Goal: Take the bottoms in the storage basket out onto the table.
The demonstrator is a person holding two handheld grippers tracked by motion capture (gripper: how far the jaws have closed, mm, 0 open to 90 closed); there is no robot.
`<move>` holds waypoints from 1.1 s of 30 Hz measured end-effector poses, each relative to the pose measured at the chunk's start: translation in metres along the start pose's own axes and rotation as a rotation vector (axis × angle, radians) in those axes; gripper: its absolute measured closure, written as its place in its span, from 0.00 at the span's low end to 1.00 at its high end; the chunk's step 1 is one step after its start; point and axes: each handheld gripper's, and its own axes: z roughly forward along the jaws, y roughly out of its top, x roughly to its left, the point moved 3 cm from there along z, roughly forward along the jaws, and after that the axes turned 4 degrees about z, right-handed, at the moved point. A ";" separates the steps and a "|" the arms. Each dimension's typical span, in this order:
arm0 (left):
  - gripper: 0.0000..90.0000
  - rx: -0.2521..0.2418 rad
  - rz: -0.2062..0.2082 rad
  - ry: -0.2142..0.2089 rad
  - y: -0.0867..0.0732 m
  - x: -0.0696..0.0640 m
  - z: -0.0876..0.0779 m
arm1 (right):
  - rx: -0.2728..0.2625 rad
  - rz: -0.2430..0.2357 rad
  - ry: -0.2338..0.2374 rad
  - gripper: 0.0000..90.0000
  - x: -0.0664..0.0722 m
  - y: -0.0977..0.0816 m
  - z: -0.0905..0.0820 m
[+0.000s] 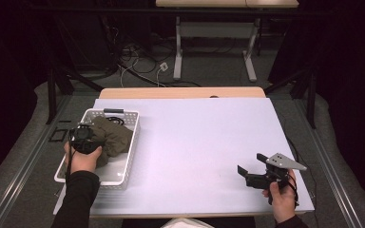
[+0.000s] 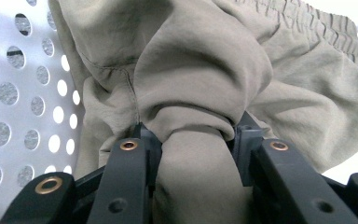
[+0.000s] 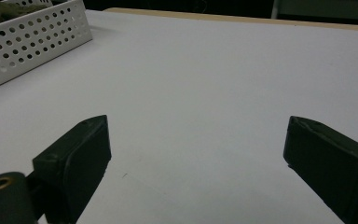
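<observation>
An olive-green garment [image 1: 116,135] lies crumpled in a white perforated basket [image 1: 129,154] at the left of the table. My left gripper [image 1: 86,137] reaches down into the basket and is shut on a fold of the cloth. In the left gripper view the garment [image 2: 205,70] bulges between the two black jaws of that gripper [image 2: 191,133], which pinch it from both sides, with the basket wall [image 2: 9,93] behind. My right gripper [image 1: 251,164] hovers over the table's front right, open. In its own view the right gripper [image 3: 196,144] has bare tabletop between its jaws.
The white table top [image 1: 199,142] spreads between the basket and the right hand. From the right gripper view the basket [image 3: 32,37] stands at the far left, with a bit of garment [image 3: 0,7] above its rim. A dark cable [image 1: 116,118] lies in the basket's far end.
</observation>
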 end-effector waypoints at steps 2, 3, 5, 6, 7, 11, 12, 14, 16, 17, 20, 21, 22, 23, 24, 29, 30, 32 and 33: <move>0.74 -0.005 0.004 0.000 0.000 0.000 -0.001 | -0.002 0.000 0.003 0.08 0.000 0.000 0.000; 0.75 -0.009 0.005 -0.001 0.000 0.000 -0.002 | -0.002 -0.001 0.006 0.08 0.001 0.000 0.000; 0.76 -0.017 0.002 -0.007 0.000 0.000 -0.004 | -0.009 -0.006 0.013 0.08 0.001 0.000 0.000; 0.76 -0.017 0.002 -0.007 0.000 0.000 -0.004 | -0.009 -0.006 0.013 0.08 0.001 0.000 0.000; 0.76 -0.023 0.004 -0.011 0.000 0.001 -0.005 | -0.009 -0.008 0.017 0.08 0.002 0.000 0.000; 0.77 -0.039 -0.002 -0.020 0.000 0.002 -0.007 | -0.016 -0.010 0.021 0.08 0.003 0.001 0.000; 0.77 -0.045 -0.003 -0.023 0.000 0.002 -0.008 | -0.019 -0.011 0.022 0.08 0.003 0.001 0.000; 0.77 -0.051 -0.003 -0.027 0.000 0.002 -0.010 | -0.021 -0.010 0.022 0.08 0.003 0.001 0.000; 0.78 -0.060 -0.006 -0.029 0.000 0.002 -0.011 | -0.024 -0.006 0.024 0.08 0.003 0.001 0.000; 0.78 -0.062 -0.004 -0.030 0.000 0.002 -0.012 | -0.025 -0.011 0.025 0.08 0.004 0.001 0.000; 0.78 -0.073 0.000 -0.031 0.000 0.001 -0.014 | -0.026 -0.018 0.034 0.07 0.005 0.000 0.000; 0.78 -0.075 0.002 -0.033 0.000 0.001 -0.014 | -0.031 -0.026 0.042 0.06 0.006 0.000 0.000; 0.78 -0.077 0.002 -0.036 0.000 0.000 -0.015 | -0.031 -0.026 0.042 0.06 0.006 0.000 0.000; 0.78 -0.078 0.004 -0.037 0.000 0.000 -0.016 | -0.043 -0.032 0.050 0.06 0.007 0.001 -0.001; 0.78 -0.080 0.007 -0.037 0.000 0.000 -0.017 | -0.043 -0.032 0.050 0.06 0.007 0.001 -0.001; 0.78 -0.096 0.007 -0.044 0.001 -0.001 -0.022 | -0.050 -0.032 0.060 0.03 0.008 0.001 -0.001; 0.78 -0.098 0.009 -0.045 0.001 -0.001 -0.022 | -0.050 -0.031 0.060 0.03 0.008 0.001 -0.001; 0.78 -0.103 0.006 -0.049 0.001 -0.001 -0.024 | -0.054 -0.028 0.061 0.03 0.008 0.001 -0.001; 0.78 -0.106 0.006 -0.050 0.000 -0.001 -0.025 | -0.054 -0.033 0.060 0.03 0.008 0.001 -0.001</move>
